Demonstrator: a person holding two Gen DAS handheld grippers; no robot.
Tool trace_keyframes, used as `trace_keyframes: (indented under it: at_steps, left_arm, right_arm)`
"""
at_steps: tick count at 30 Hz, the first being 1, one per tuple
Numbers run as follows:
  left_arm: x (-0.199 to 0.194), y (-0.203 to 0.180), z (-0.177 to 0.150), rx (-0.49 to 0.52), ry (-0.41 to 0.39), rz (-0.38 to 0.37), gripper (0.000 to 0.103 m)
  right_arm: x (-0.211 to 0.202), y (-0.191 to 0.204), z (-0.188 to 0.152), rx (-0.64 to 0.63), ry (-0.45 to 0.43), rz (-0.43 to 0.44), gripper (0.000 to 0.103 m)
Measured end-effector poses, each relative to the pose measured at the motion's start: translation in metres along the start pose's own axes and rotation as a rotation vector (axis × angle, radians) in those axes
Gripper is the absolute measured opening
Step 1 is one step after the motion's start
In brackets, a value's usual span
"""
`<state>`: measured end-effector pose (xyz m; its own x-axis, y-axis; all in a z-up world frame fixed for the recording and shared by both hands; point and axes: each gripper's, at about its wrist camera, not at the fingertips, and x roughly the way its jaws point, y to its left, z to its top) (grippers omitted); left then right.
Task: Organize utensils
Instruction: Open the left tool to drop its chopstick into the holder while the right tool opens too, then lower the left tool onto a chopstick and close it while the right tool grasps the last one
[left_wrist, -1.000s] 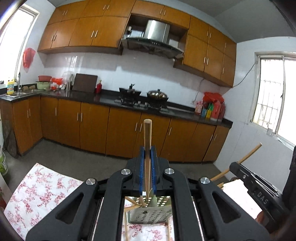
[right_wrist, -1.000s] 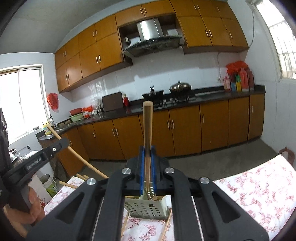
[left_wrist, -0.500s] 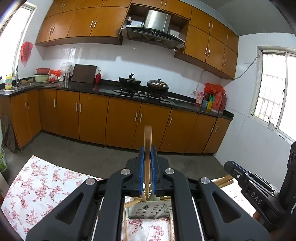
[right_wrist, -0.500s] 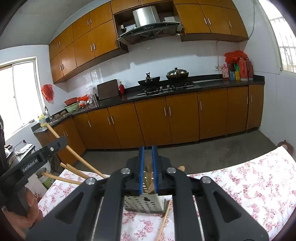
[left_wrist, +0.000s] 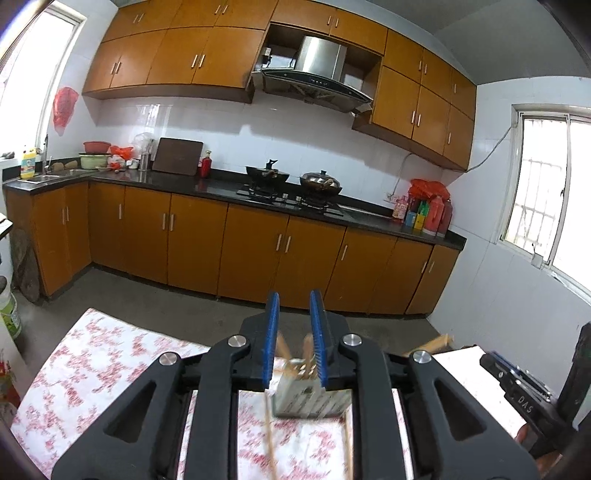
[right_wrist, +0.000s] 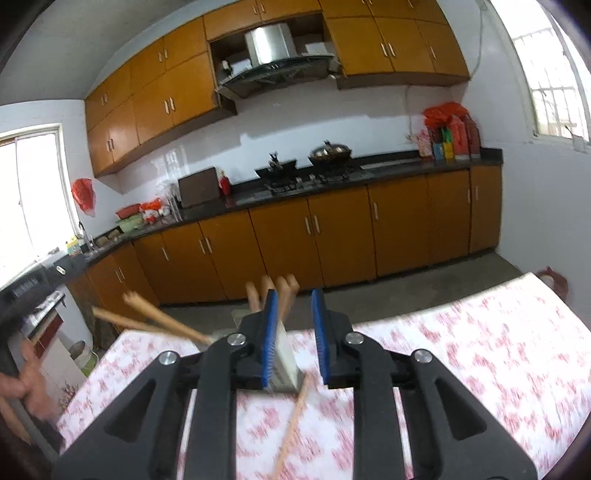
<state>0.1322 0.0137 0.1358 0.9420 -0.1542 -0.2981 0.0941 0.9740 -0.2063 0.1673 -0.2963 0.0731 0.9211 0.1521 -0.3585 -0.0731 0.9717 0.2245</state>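
A perforated metal utensil holder (left_wrist: 314, 397) stands on the floral tablecloth (left_wrist: 103, 354), with several wooden chopsticks (left_wrist: 306, 345) standing in it. My left gripper (left_wrist: 294, 306) is open and empty just above and behind the holder. In the right wrist view the holder (right_wrist: 286, 363) sits between and below the blue pads, with chopstick tops (right_wrist: 275, 291) sticking up. My right gripper (right_wrist: 294, 304) is open and empty. A loose chopstick (right_wrist: 291, 424) lies on the cloth in front of the holder. Two loose chopsticks (left_wrist: 269, 439) flank the holder in the left wrist view.
Two more chopsticks (right_wrist: 155, 319) slant out to the holder's left. The other gripper's body (left_wrist: 524, 395) is at the right edge of the left view. Kitchen cabinets (left_wrist: 258, 251), stove and pots (left_wrist: 317, 181) lie beyond the table's far edge.
Both grippers opened and let go of their chopsticks, which now stand in the holder. Both grippers have tilted up and drawn back slightly; the right view is blurred by motion.
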Motion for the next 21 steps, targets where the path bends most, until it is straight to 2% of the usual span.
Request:
trace_keyframes:
  at_steps: [3,7,11,13,19,21]
  left_arm:
    - [-0.010,0.013,-0.020,0.003,0.033,0.023,0.022]
    - [-0.008,0.029,-0.053,0.024,0.098,0.087,0.024]
    - [0.009,0.046,-0.096,0.047,0.207,0.149,0.024]
    - [0.014,0.053,-0.111,0.029,0.257,0.148,0.024]
    - [0.027,0.064,-0.141,0.002,0.352,0.149,0.024]
    - [0.029,0.065,-0.150,0.001,0.369,0.146,0.024]
  right_arm:
    - [0.008,-0.009,-0.036,0.014,0.090,-0.022,0.020]
    - [0.035,-0.011,-0.094,0.043,0.253,-0.021,0.021]
    - [0.061,0.007,-0.138,0.045,0.387,0.016,0.022]
    - [0.072,0.019,-0.156,0.028,0.438,0.031,0.022]
    - [0.093,0.040,-0.186,-0.006,0.513,0.011,0.022]
    - [0.095,0.043,-0.189,-0.028,0.501,-0.010,0.021]
